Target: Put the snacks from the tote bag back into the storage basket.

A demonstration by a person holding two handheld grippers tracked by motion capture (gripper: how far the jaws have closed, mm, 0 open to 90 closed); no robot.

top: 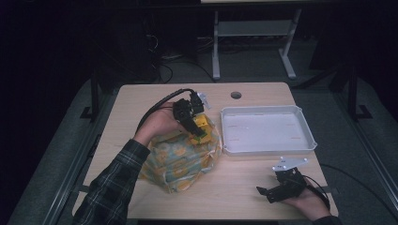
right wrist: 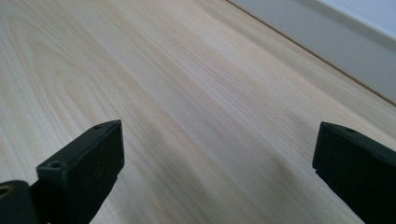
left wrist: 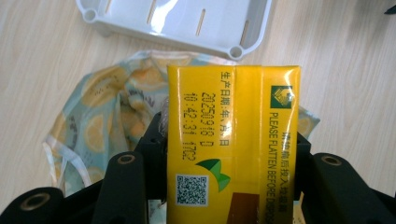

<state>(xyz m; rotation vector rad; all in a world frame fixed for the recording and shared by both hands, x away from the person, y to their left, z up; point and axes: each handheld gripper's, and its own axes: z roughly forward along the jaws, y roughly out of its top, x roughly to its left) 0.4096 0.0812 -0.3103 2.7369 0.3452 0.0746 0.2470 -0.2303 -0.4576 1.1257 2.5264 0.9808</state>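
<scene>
- Surface: a light wooden table in a dark room, with a white tray to the right of centre and a lemon-print bag to the left.
- Left gripper: jaws about half closed, clamped on a yellow carton, which is held above the bag's open mouth, just beside the tray's near corner.
- Right gripper: jaws wide apart, holding nothing, resting low at the table's near right edge.
- Orientation: in the left gripper view, the carton's long axis runs along the jaws and its free end points out over the bag toward the tray.
- Risk: the jaws grip one end only, so a fast swing could probably pivot the carton or let it slip.
- Risk: the glossy film offers little friction.
- Risk: the carton's lower end may snag the bag's rim and drag the bag.
</scene>
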